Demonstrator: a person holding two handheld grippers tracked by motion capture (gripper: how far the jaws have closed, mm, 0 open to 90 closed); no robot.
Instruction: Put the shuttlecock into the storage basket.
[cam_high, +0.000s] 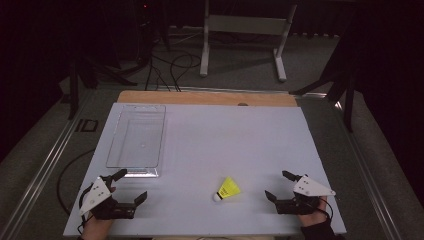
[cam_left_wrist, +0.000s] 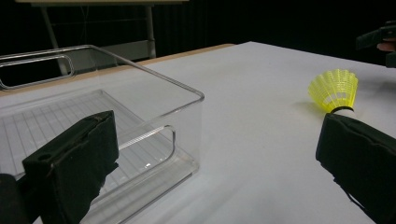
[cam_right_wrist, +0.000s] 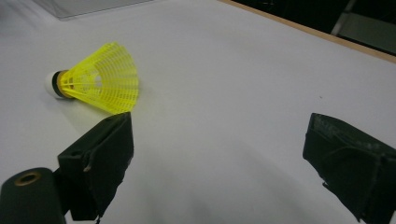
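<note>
A yellow shuttlecock with a white cork lies on its side on the white table, near the front edge. It also shows in the left gripper view as the shuttlecock and in the right gripper view as the shuttlecock. A clear plastic bin stands empty at the left; its near wall is close to my left gripper. My left gripper is open at the front left, just below the bin. My right gripper is open at the front right, a short way right of the shuttlecock.
A wooden strip runs along the table's far edge. Beyond it stand a white metal frame and cables on the grey floor. Dark stands flank both sides.
</note>
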